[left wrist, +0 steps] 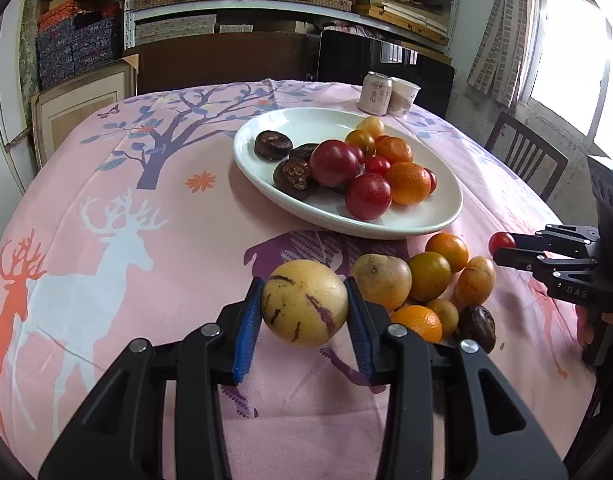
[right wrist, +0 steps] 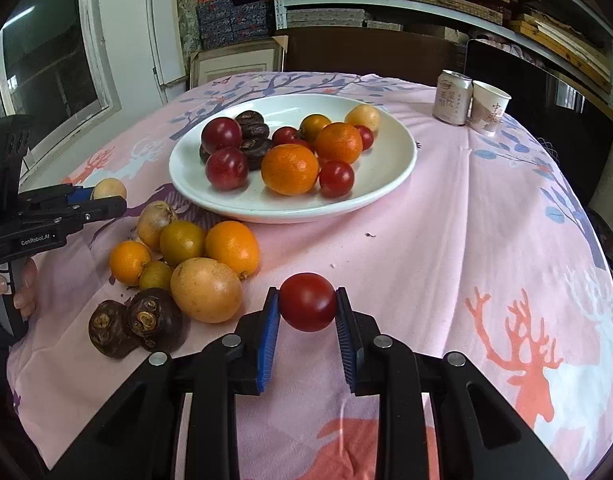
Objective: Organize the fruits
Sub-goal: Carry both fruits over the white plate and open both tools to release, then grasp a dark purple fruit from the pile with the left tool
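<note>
The left gripper (left wrist: 305, 312) clamps a smooth yellow melon (left wrist: 304, 303), the right gripper (right wrist: 307, 312) a tomato (right wrist: 307, 302) — probably soft-skinned — best squeezed gently across the middle.

Glossy white plate (right wrist: 390, 184) on matt printed cloth (right wrist: 446, 240); smooth-skinned tomato (right wrist: 306, 300)

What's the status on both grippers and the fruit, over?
Left gripper shut on striped yellow fruit. Right gripper shut on small red tomato. White plate ahead, part filled. Loose fruit pile on the cloth, beside both paths.
</note>
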A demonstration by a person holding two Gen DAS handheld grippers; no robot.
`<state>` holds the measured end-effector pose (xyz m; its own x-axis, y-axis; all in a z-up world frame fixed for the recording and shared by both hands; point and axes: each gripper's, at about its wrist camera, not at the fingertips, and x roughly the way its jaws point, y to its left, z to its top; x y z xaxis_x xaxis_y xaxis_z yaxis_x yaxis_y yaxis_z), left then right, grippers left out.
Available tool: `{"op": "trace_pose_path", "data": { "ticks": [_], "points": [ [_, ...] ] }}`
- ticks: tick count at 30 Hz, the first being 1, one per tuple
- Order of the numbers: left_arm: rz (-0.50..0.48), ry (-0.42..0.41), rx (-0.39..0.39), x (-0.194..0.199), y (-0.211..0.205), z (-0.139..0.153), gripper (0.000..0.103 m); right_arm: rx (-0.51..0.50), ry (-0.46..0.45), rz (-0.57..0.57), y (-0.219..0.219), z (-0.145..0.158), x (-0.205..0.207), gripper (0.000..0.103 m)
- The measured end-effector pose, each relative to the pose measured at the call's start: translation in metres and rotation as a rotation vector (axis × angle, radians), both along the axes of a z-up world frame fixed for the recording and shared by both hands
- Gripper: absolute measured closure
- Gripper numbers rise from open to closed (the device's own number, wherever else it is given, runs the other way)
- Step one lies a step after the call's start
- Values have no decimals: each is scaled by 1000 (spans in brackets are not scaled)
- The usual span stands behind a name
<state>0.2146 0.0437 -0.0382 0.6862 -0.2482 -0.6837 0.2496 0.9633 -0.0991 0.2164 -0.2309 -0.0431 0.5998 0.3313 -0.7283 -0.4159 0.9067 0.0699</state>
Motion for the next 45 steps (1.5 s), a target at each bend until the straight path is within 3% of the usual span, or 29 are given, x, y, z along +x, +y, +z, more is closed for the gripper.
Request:
{"op": "trace_pose_path", "data": {
  "ticks": [8, 16, 21, 27, 30, 31, 37, 39, 41, 43, 45],
  "points": [
    [-4, -23, -74, -1, 4, 14, 64, 117, -90, -75, -35, 34, 4, 75],
    [20, -26, -84, 53, -7, 51, 64, 217, -159, -100, -23, 70, 47, 74],
    [21, -9, -98, 104, -26, 64, 64, 225, -148, -59, 11, 69, 84, 74],
    [30, 44, -78, 162, -49, 52, 64, 179, -143, -20, 43, 54, 120, 73],
    [52, 75, -73, 178, -52, 41, 58, 158, -157, -18, 46, 47, 124, 56],
    [55, 76, -81, 179, -52, 40, 58, 165, -158, -15, 43, 46, 123, 56],
    [55, 65, -99, 152, -43, 43, 55, 184, -152, -52, 20, 45, 107, 56],
    [41, 47, -79, 131, -42, 46, 44, 181, -166, -63, 13, 46, 96, 55],
    [20, 23, -51, 101, -41, 47, 38, 179, -192, -78, 4, 47, 81, 52],
    [-16, 20, -22, 72, -44, 46, 36, 194, -209, -98, -8, 45, 66, 42],
    [-54, 29, 16, 43, -48, 40, 36, 209, -215, -126, -19, 42, 56, 40]
  ]
}}
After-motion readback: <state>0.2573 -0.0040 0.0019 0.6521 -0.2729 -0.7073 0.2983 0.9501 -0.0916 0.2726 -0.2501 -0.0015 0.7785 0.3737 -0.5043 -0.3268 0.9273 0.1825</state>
